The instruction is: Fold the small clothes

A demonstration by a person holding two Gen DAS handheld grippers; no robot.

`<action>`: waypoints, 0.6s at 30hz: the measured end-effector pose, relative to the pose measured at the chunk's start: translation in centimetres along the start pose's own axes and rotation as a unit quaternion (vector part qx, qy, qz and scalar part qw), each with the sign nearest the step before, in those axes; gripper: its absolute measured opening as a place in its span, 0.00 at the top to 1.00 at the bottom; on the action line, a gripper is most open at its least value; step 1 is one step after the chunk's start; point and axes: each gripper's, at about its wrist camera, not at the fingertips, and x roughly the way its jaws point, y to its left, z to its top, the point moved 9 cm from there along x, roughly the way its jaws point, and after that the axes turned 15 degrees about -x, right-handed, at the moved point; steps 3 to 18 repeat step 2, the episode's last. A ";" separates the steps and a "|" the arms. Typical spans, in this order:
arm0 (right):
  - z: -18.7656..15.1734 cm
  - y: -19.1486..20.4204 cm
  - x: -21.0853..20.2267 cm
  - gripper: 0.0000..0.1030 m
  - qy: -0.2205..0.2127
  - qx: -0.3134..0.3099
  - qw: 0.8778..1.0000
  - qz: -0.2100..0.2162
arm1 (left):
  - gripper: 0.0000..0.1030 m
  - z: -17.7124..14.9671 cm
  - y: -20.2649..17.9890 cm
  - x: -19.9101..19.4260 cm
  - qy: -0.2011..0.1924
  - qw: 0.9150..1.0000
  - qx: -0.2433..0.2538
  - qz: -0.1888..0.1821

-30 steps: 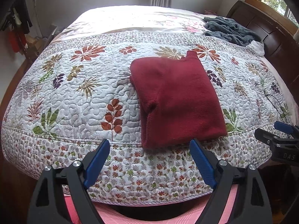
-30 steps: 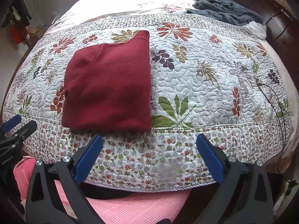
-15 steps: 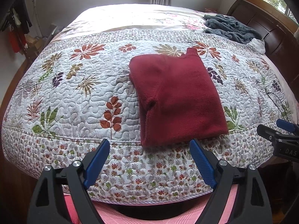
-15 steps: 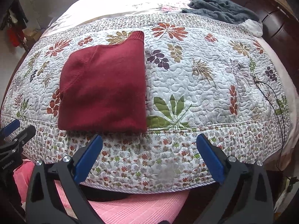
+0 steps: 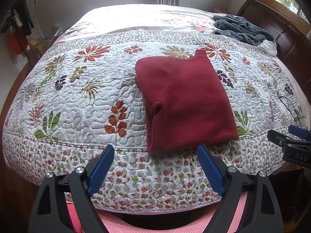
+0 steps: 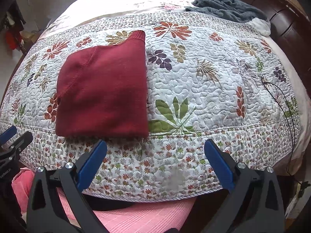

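Bed (image 5: 77,97) with floral quilt (image 6: 213,97) fills both views; grey blanket (image 5: 241,29) bunched at far right corner by the headboard. Red sweater (image 5: 186,101) folded into a rectangle, flat on quilt near the front edge, collar pointing away. Left gripper (image 5: 155,167) and right gripper (image 6: 155,161) both off the front edge, jaws wide apart, empty, touching nothing.
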 end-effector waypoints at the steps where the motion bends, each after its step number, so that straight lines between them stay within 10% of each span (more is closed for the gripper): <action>1: 0.0 -0.1 0.0 0.03 0.000 0.001 1.000 0.001 | 0.15 0.0 0.0 0.0 0.000 1.000 0.001 0.000; 18: 0.0 -0.1 0.1 0.03 0.001 0.002 1.000 0.002 | 0.15 0.0 0.0 0.0 0.000 1.000 0.001 0.000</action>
